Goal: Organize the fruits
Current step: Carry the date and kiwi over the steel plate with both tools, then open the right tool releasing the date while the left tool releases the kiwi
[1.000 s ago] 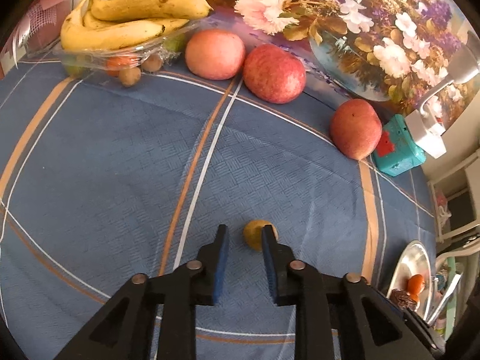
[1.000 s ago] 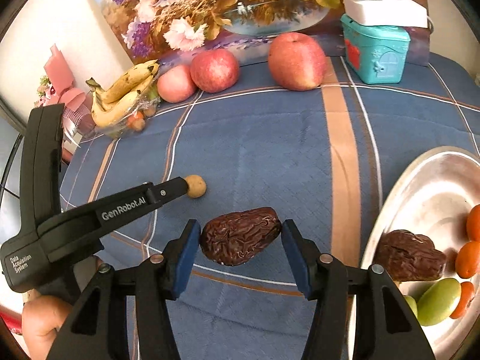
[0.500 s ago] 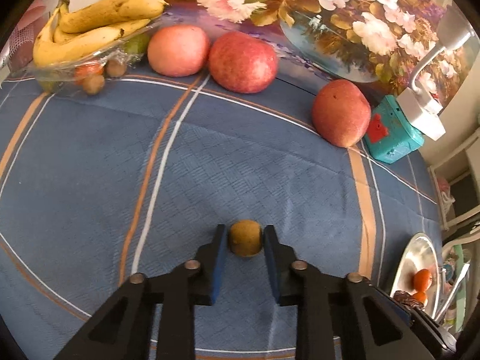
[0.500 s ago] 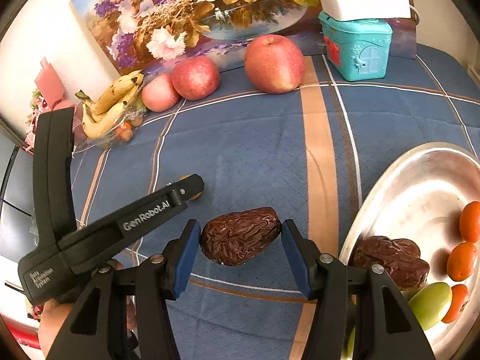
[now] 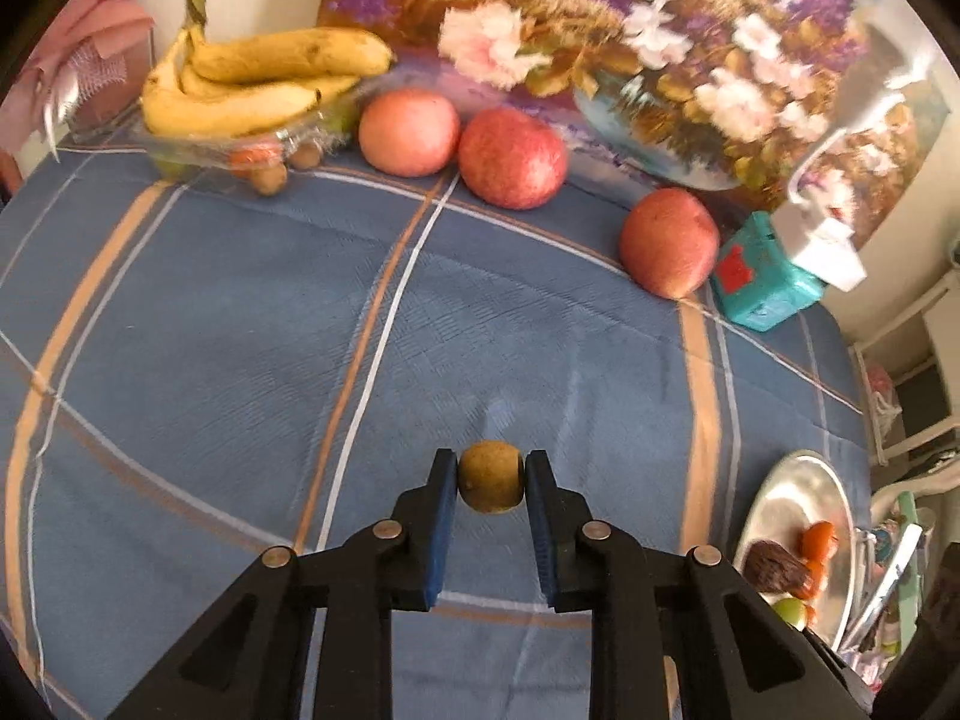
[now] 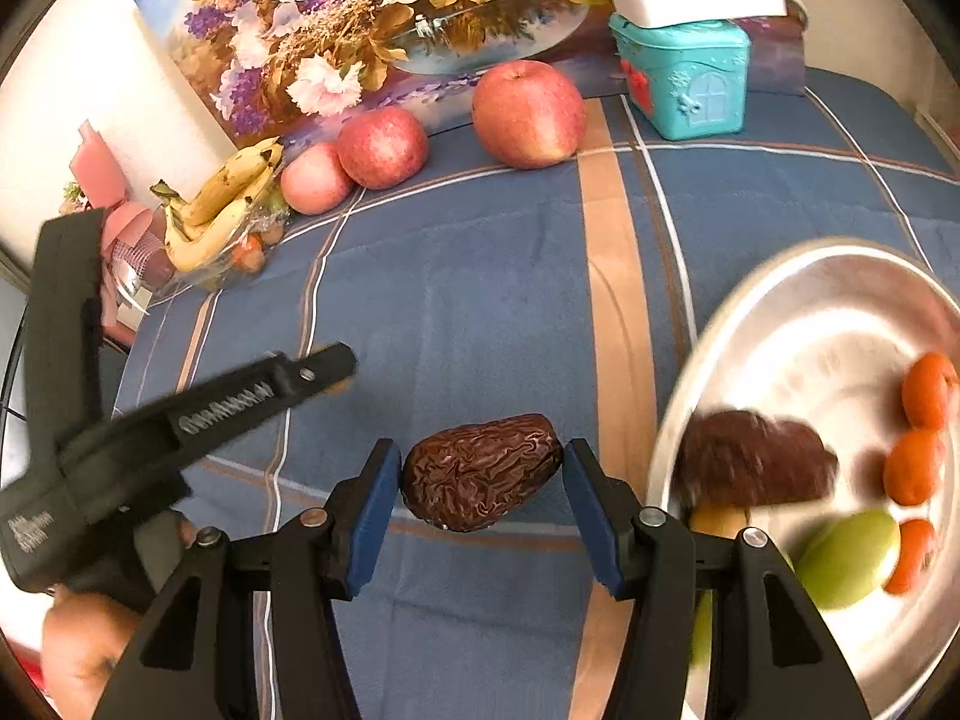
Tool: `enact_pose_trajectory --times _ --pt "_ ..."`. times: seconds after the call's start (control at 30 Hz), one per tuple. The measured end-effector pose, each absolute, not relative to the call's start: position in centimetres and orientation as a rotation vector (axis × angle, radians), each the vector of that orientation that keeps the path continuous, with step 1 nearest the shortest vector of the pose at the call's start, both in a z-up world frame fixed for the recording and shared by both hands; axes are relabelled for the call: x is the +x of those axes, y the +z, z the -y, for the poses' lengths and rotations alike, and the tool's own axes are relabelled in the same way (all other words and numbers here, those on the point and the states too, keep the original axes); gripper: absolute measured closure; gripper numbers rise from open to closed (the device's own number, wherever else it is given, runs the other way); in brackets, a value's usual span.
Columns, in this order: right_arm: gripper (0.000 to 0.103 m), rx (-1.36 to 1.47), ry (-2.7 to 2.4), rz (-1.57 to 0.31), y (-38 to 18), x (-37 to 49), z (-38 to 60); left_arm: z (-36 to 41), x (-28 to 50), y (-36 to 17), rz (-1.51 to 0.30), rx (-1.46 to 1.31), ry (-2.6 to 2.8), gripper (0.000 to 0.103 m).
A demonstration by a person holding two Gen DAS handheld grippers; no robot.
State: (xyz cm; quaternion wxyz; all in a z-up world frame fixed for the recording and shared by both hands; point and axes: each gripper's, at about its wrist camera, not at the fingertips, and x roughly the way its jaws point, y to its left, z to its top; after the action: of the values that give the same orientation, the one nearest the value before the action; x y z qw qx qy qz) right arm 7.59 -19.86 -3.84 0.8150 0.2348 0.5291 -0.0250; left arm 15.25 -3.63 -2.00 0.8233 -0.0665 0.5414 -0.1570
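Observation:
My left gripper (image 5: 489,474) is shut on a small round yellow-brown fruit (image 5: 489,478) just above the blue checked cloth. My right gripper (image 6: 483,471) is shut on a wrinkled dark brown date (image 6: 480,471), held left of the silver plate (image 6: 780,300). The plate holds another date (image 6: 756,459), several small orange fruits (image 6: 915,465) and a green fruit (image 6: 849,558). The left gripper's body shows in the right wrist view (image 6: 240,405), to the left.
Three red apples (image 5: 513,157) line the back by a flower painting. Bananas (image 5: 252,84) lie on a clear tray of small fruits at the back left. A teal box (image 5: 762,276) with a white adapter stands at the back right. The plate also shows at the left wrist view's right edge (image 5: 798,492).
My left gripper moved forward around the small round fruit and closed on it. My right gripper carried the date rightward, closer to the silver plate.

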Motion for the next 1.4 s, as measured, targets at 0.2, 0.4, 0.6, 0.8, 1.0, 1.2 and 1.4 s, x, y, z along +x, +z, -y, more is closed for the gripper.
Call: enact_pose_trajectory --times 0.2,0.4,0.6,0.8,1.0,1.2,1.4 --pt "0.045 0.490 -0.082 -1.097 -1.8 4.8 20.2 3.6 11.7 0.3 -1.113 -0.144 -0.360 0.078" --pt "0.045 0.483 -0.106 -1.058 -0.1 1.3 20.8 5.6 8.3 1.2 -1.107 -0.101 -0.429 0.078" --pt "0.045 0.502 -0.180 -1.040 0.5 -2.0 22.7 10.2 4.9 1.7 -1.116 -0.040 -0.588 0.078" --pt "0.045 0.512 -0.355 -1.076 -0.7 -5.4 26.3 15.4 3.1 0.7 -1.151 0.012 -0.731 0.078" --pt "0.045 0.555 -0.409 -1.109 -1.9 -6.5 28.7 17.8 1.7 -1.4 -1.202 0.051 -0.788 0.077" --pt "0.045 0.555 -0.425 -1.151 -2.8 -6.3 28.9 17.3 1.6 -1.8 -1.229 0.030 -0.786 0.051" --pt "0.045 0.551 -0.427 -1.159 -3.1 -6.1 28.7 15.2 2.1 -1.4 -1.214 0.013 -0.719 0.044"
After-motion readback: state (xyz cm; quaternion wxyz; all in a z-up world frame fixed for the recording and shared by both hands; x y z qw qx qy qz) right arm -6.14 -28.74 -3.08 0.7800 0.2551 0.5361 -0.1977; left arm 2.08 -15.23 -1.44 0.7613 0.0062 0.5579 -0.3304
